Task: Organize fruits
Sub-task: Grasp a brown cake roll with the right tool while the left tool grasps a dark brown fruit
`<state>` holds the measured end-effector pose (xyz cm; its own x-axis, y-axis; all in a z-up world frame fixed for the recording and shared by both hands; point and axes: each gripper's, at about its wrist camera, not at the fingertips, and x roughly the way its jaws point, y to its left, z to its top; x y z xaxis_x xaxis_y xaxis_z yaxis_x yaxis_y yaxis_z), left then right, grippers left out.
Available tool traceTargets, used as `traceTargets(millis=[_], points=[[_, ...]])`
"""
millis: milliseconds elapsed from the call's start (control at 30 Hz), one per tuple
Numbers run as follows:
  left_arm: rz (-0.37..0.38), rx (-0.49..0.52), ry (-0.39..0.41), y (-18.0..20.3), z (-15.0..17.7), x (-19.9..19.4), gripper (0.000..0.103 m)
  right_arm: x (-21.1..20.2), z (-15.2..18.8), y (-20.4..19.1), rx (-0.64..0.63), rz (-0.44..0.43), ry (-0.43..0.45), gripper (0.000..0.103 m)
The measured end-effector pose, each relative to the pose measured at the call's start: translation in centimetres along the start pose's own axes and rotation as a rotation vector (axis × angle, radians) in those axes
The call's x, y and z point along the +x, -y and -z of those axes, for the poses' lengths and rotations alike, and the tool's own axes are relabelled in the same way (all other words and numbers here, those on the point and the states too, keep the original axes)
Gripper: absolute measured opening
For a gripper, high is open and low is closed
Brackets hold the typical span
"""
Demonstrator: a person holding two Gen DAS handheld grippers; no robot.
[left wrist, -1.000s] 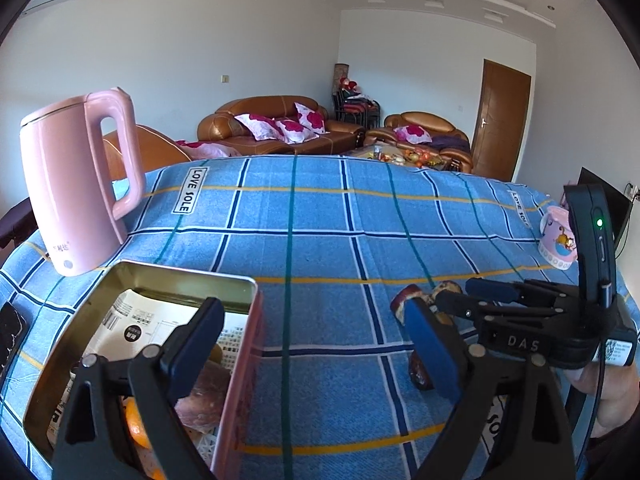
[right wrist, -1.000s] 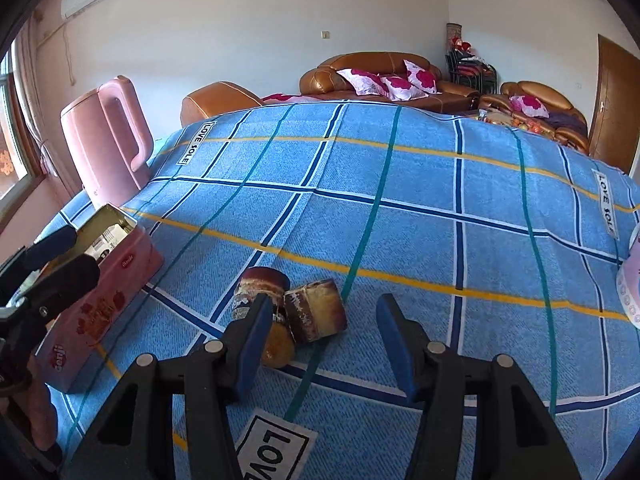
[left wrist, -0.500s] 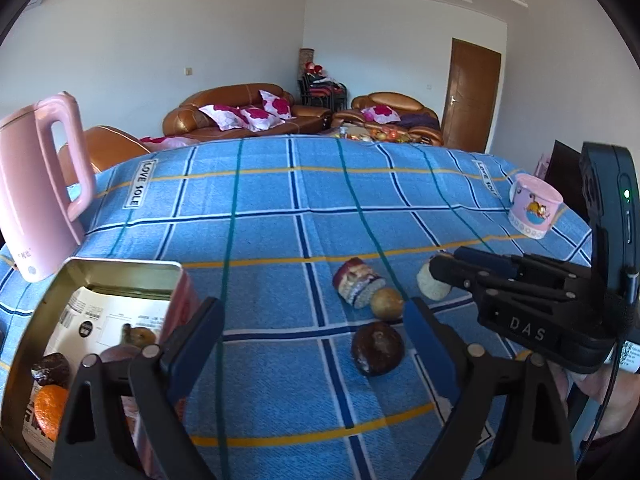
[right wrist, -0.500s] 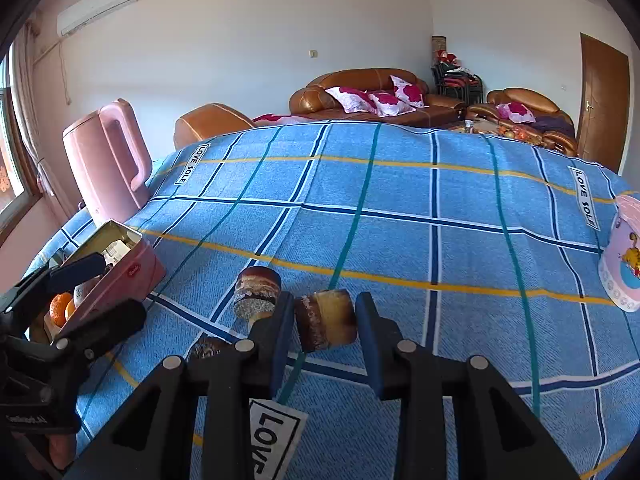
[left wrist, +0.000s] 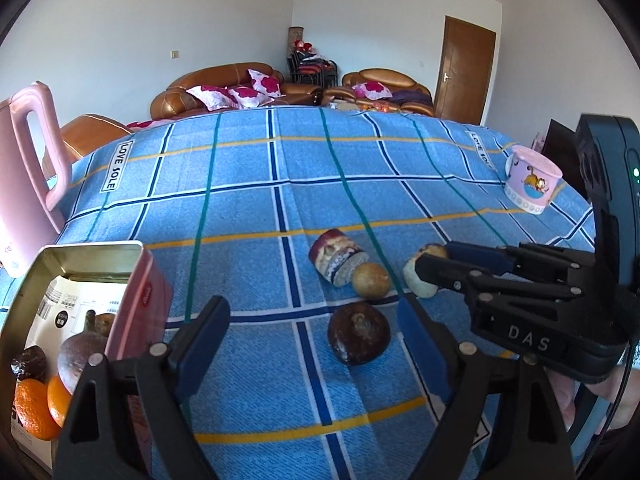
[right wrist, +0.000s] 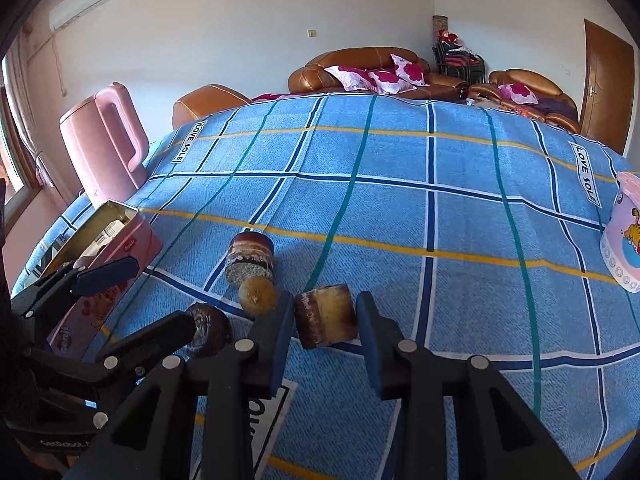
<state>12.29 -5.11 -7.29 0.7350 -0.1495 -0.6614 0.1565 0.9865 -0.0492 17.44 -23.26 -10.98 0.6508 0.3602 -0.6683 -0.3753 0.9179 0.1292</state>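
Several fruits lie on the blue checked cloth: a dark round fruit (left wrist: 359, 337), a small tan round fruit (left wrist: 371, 281), a cut dark-skinned piece (left wrist: 338, 259) and a cut yellowish piece (right wrist: 326, 316). My right gripper (right wrist: 323, 322) has its fingers around the yellowish piece, narrow gaps showing at both sides. It also shows in the left wrist view (left wrist: 430, 270). My left gripper (left wrist: 312, 344) is open and empty, just short of the dark round fruit. A pink tin (left wrist: 138, 300) at left holds oranges (left wrist: 34, 408) and dark fruits.
A pink kettle (right wrist: 106, 142) stands at the table's left edge behind the tin. A pink cartoon mug (left wrist: 532, 184) stands at the right edge. Sofas and a brown door lie beyond the table.
My left gripper swung right from over the tin to face the loose fruits. My right gripper narrowed from wide open and advanced around the yellowish piece.
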Motion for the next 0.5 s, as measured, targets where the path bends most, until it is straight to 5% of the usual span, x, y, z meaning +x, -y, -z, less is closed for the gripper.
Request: traceTargets(millis=[300,500], points=[[0.020,-0.031,-0.017,-0.7,0.1,0.4,0.087,0.4,0.3,-0.2,-0.004,0.009,-0.031,0.034],[0.089,-0.019,-0.046,0.2,-0.1,1.1,0.073,-0.4,0.3,0.0,0.016,0.034,0.009,0.033]])
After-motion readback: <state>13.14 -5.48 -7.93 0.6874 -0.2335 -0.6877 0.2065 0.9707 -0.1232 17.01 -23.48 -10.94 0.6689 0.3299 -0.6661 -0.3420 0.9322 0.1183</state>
